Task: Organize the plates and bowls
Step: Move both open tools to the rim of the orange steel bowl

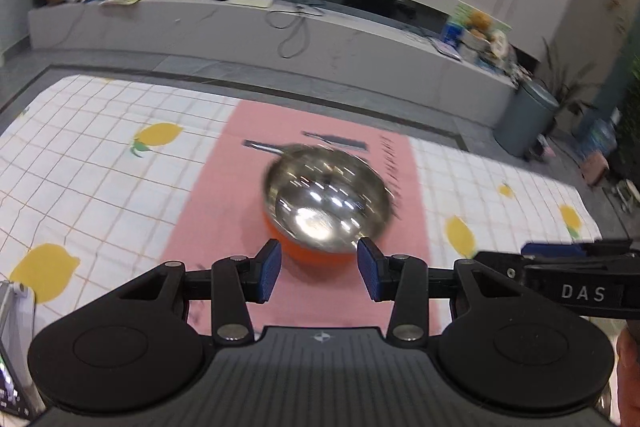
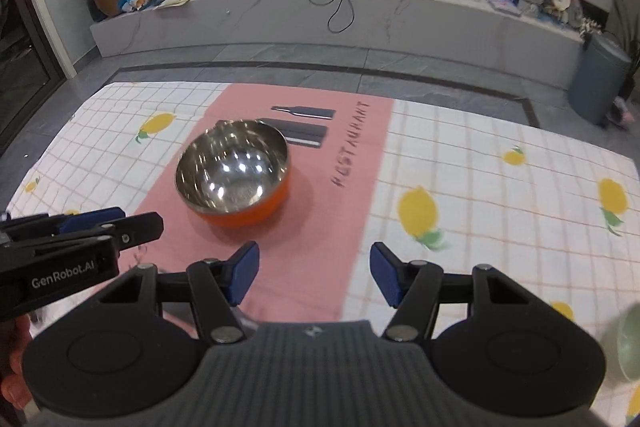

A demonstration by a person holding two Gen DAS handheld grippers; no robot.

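Both wrist views tilt down, close over one shared bowl (image 1: pixel 326 203) (image 2: pixel 234 171) — side by side

The bowl (image 2: pixel 234 173) sits on the placemat (image 2: pixel 320 227), ahead of my tools; the bin (image 2: pixel 598 79) stands far right.

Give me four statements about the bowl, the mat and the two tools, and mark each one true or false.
1. The orange bowl with the steel inside sits on the pink mat. True.
2. The bowl is full of food. False: it is empty.
3. The right tool is clamped on the bowl's rim. False: it is open, with nothing between its fingers.
4. The left tool is open, just short of the bowl. True.
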